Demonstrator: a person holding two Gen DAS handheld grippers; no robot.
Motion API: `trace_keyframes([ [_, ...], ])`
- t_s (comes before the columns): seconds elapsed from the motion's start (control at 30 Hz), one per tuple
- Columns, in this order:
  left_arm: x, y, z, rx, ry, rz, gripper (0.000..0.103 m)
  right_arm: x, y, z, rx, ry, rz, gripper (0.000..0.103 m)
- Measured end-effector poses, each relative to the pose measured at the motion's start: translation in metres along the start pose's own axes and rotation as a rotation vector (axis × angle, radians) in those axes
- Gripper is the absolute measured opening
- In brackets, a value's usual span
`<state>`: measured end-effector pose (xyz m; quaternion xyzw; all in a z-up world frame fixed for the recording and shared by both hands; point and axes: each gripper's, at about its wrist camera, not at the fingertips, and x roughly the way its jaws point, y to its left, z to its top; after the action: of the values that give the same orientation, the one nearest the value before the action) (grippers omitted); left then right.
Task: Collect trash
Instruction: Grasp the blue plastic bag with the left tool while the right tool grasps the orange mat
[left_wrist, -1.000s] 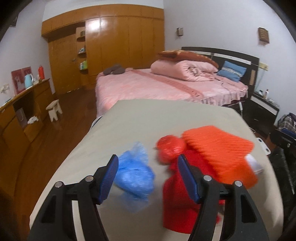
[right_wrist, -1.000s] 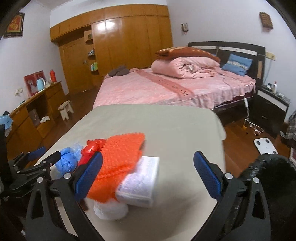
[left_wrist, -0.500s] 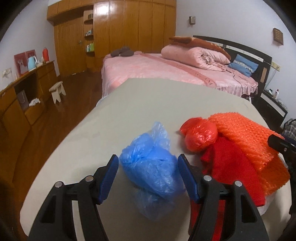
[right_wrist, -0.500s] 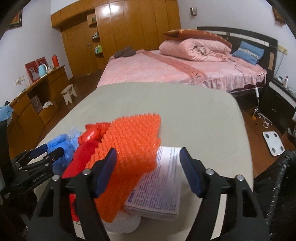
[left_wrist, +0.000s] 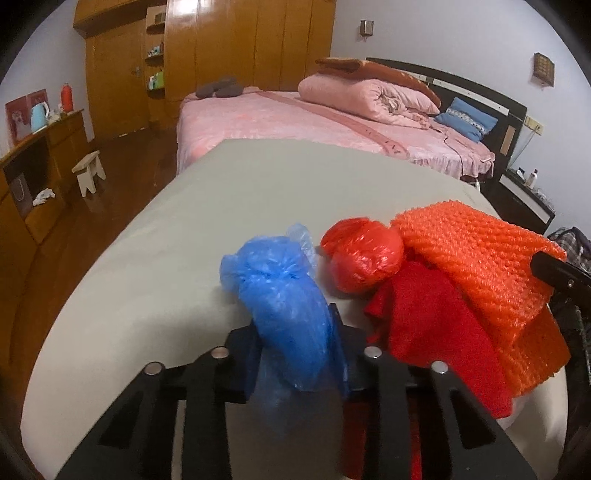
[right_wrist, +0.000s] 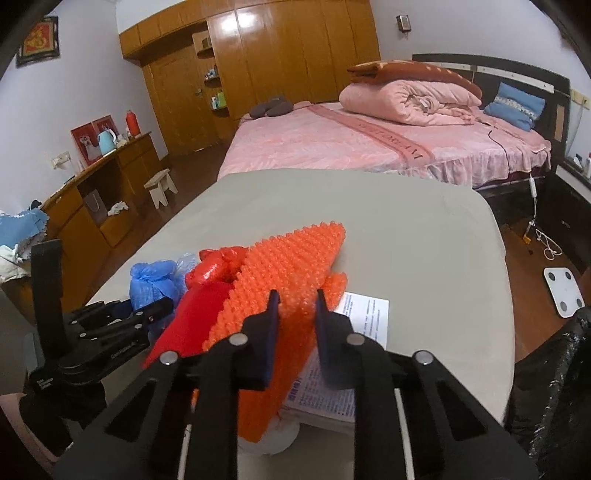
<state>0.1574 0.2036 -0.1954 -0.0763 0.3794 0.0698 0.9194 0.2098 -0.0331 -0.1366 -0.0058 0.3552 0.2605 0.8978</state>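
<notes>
- Broadly, a grey-covered table (left_wrist: 155, 258) fills the near field in both wrist views; a pink bed (right_wrist: 332, 144) stands past its far edge and a wooden wardrobe (right_wrist: 295, 48) lines the back wall.
- Trash is bunched at the near end of the table: an orange bubble-wrap sheet (right_wrist: 291, 273) draped over a red flat piece (left_wrist: 436, 325) and partly over a printed paper sheet (right_wrist: 365, 325).
- A knotted red plastic bag (left_wrist: 364, 258) lies against the far-left edge of the bubble wrap, just beside a blue plastic bag (left_wrist: 284, 295).
- Left gripper (left_wrist: 295, 347): angled down toward the tabletop, jaws closing. The blue bag is squeezed narrow between the blue pads, its knotted end sticking out beyond the fingertips, its lower end trailing under the jaws. Pads press on the plastic on both sides.
- Right gripper (right_wrist: 295, 314): also pitched down over the near table end, jaws closing, now nearly together. A fold of the orange bubble wrap is pinched between the two pads; the rest of the sheet spreads away to the left and ahead.
- In the right wrist view the left gripper appears at lower left, the blue bag bulging out of its tip.
- In the left wrist view only a black finger of the right gripper shows at the right edge, touching the bubble wrap.
- A black plastic sack (right_wrist: 554, 387) sits at the right edge, off the table; its contents cannot be told.
</notes>
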Motion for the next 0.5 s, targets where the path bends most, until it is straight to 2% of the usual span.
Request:
trace_keyframes([
  [0.27,-0.036,-0.012,0.016,0.01,-0.086,-0.01,0.03,-0.018,-0.003,0.005,0.008,-0.041,0.023,0.015],
  [0.5,-0.065,-0.032,0.026,0.034,-0.126,-0.044,0.03,-0.023,-0.004,0.002,0.003,-0.027,0.025,0.015],
])
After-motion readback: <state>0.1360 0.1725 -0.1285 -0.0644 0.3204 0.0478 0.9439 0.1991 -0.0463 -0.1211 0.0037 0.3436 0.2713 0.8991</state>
